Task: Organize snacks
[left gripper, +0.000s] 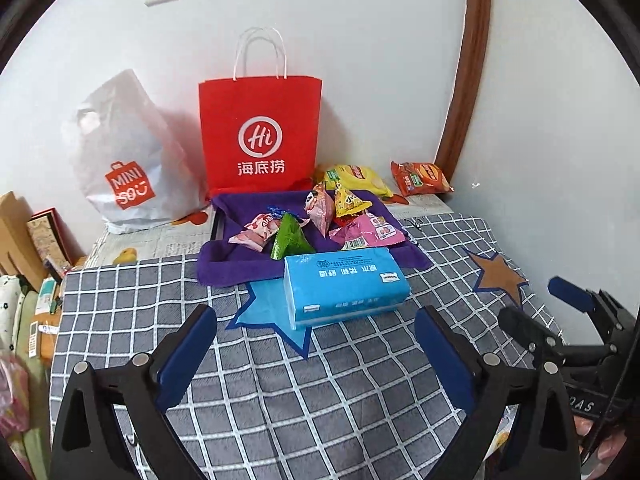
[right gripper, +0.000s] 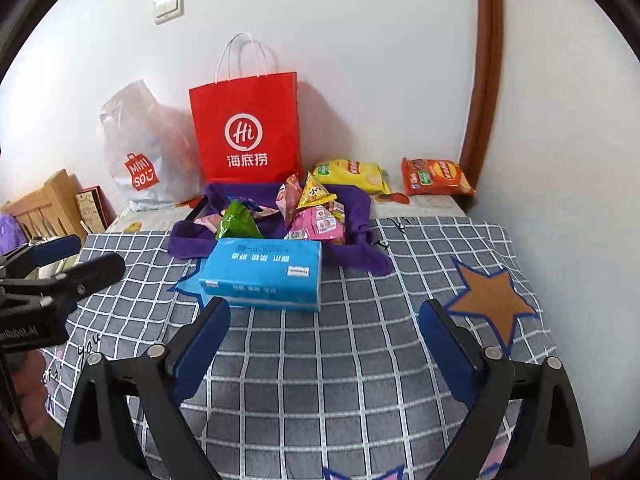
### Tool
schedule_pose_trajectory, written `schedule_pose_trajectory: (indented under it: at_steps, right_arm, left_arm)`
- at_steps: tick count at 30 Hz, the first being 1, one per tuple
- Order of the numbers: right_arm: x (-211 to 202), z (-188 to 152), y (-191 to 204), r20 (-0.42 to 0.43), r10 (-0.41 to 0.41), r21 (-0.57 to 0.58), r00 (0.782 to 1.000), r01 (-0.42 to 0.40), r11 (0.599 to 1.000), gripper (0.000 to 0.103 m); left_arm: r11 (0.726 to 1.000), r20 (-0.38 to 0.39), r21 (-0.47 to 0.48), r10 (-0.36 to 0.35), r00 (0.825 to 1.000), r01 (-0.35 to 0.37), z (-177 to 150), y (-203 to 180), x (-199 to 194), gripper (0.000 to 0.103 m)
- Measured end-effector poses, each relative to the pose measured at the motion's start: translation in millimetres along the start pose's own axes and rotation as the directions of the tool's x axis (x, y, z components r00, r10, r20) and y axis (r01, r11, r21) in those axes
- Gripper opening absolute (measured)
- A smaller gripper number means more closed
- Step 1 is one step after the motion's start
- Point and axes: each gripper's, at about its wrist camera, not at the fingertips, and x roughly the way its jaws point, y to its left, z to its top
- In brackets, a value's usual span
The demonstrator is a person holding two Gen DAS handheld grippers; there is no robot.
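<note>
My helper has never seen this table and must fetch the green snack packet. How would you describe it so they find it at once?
Start at the tall red paper bag against the wall. In front of it lies a purple cloth heaped with small snack packets. The green snack packet sits at the heap's near edge, just behind the blue tissue pack, the only green one among pink and yellow.

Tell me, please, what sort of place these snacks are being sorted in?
Probably a bedroom or other room at home: a checked cloth with star patches covers a bed-like surface against a white wall with a light switch, and shopping bags stand behind.
</note>
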Motion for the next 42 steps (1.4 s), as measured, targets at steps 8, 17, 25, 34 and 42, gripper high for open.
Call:
schedule_pose_trajectory:
  at_steps: [8,17,25,34,42]
  right_arm:
    - [-20,-13,-11,0.03,-0.019,0.036,0.999,0.018,0.999,0.099]
    - [-30,-16,-13,0.042,-0.013,0.046,0.999,0.011,0.999,0.099]
    - [-38,-17,-11,0.061,-0.009,0.05,0.998,0.006,0.999,0.099]
    - [-38,-18,-13,0.058,-0.006,0.055,0.998,0.003,0.998,0.099]
    - [-37,-18,-14,0.055,-0.002,0.056,0.998,-0.002,0.998,0.099]
  left_arm:
    - [0.999,0.041,0.009,0.052,0.998,-0.052,-11,-9,-18,0.1]
    - [0.999,0.033,-0.023,0.047,0.998,-0.047,-16,-9,-16,0.1]
    - [0.999,0.033,-0.028,0.046,0.998,-0.045,-18,-9,-16,0.1]
    - [0.998,0.041,-0.025,0.05,0.998,-0.049,-20,-11,-18,0.1]
    - [0.998,0.04,-0.033,0.05,0.998,-0.048,-19,-11,-21,0.1]
